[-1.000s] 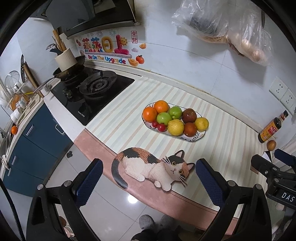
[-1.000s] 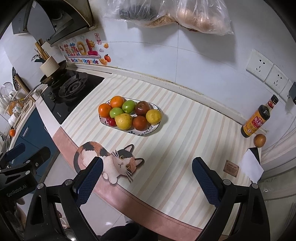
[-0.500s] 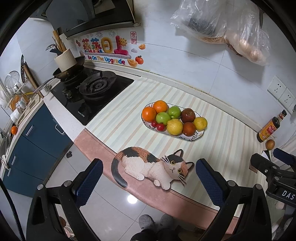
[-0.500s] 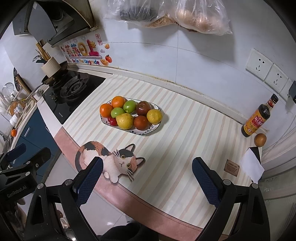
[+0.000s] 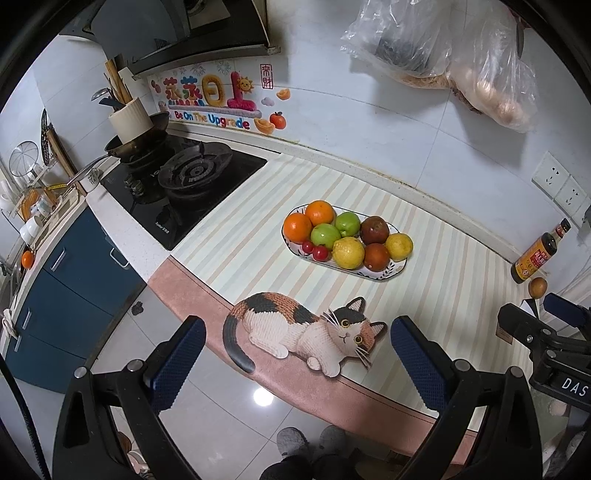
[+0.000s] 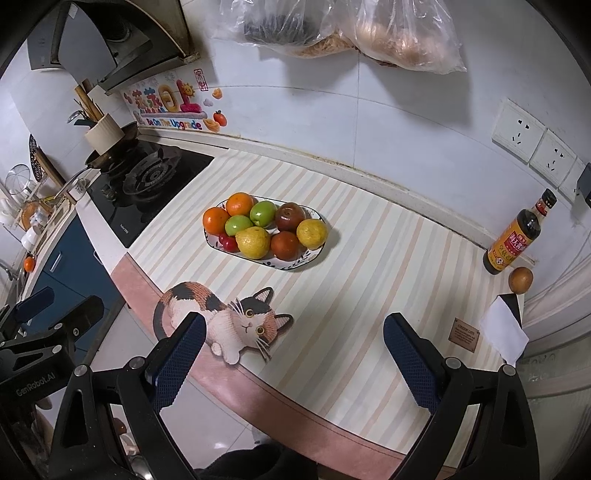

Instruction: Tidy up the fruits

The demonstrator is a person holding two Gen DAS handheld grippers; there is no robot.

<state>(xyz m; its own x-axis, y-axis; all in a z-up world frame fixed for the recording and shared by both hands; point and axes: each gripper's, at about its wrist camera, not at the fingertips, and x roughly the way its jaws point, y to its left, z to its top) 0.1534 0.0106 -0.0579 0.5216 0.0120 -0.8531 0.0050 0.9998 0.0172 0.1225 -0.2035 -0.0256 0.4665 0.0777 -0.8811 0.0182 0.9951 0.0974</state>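
Note:
An oval patterned plate (image 5: 384, 276) (image 6: 291, 266) on the striped counter mat holds several fruits: two oranges (image 5: 297, 227) (image 6: 216, 220), two green apples (image 5: 325, 235) (image 6: 263, 213), two dark red fruits (image 5: 375, 229) (image 6: 290, 217), two yellow fruits (image 5: 348, 253) (image 6: 252, 242) and small red cherry tomatoes (image 5: 320, 253) (image 6: 229, 242). My left gripper (image 5: 295, 347) is open and empty, held back over the counter's front edge. My right gripper (image 6: 293, 345) is open and empty, above the mat's front. Both are well short of the plate.
A gas hob (image 5: 184, 184) with a pan sits to the left. A sauce bottle (image 6: 517, 240) and a small brown round fruit (image 6: 521, 279) stand at the right by the wall. A cat picture (image 5: 303, 332) marks the mat's front. Plastic bags (image 6: 354, 33) hang above.
Both views have shifted slightly; the plate has drifted a little up and to the right in the right wrist view. Both grippers remain open and empty.

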